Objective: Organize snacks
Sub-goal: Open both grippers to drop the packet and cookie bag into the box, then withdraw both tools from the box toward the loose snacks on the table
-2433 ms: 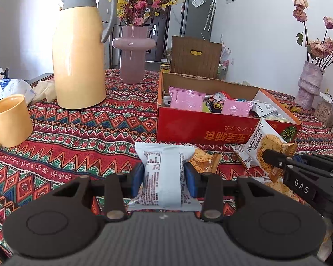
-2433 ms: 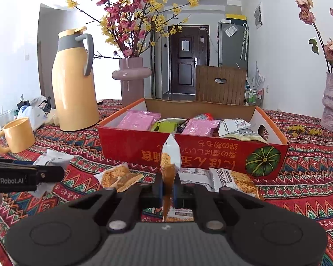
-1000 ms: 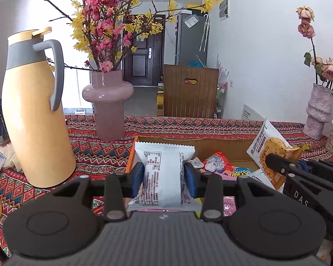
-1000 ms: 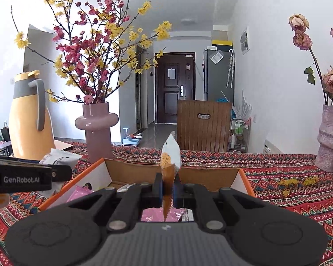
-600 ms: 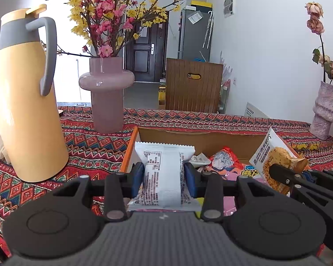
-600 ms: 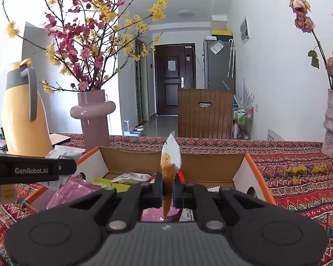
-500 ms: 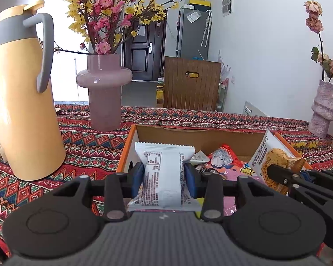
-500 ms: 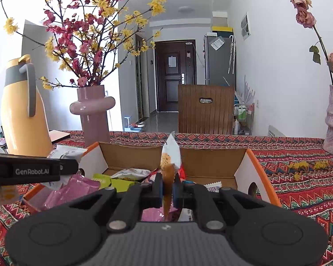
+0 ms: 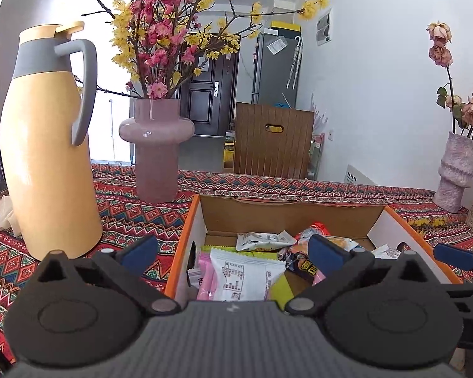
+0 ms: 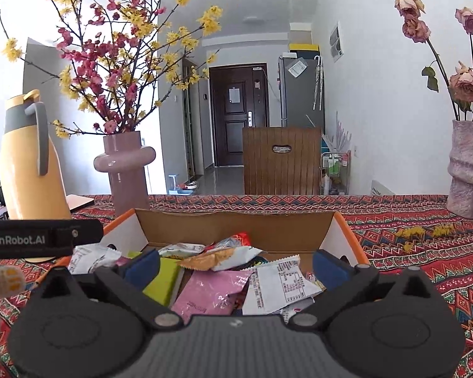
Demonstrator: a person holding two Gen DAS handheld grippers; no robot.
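Note:
Over the cardboard snack box (image 9: 186,230) with its orange rim, my left gripper (image 9: 233,250) has its jaws opening wide. Nothing is pressed between the pads. The white printed packet (image 9: 246,278) lies below them in the box, on pink and green packets. My right gripper (image 10: 235,266) hangs over the same box (image 10: 347,223), its jaws opening too, with nothing held. The orange-and-white cookie packet (image 10: 217,256) rests on the pile beneath it, beside a pink packet (image 10: 211,293). The left gripper's arm (image 10: 41,239) shows at the left edge.
A tall yellow thermos jug (image 9: 47,145) and a pink vase of blossom branches (image 9: 156,148) stand left of the box on the patterned tablecloth (image 9: 126,211). A textured vase with dried roses (image 9: 455,170) stands far right. A wooden chair back (image 9: 272,141) rises behind the table.
Both grippers went from shut on a packet to wide open. The white packet and the cookie packet dropped out of them and now lie in the box.

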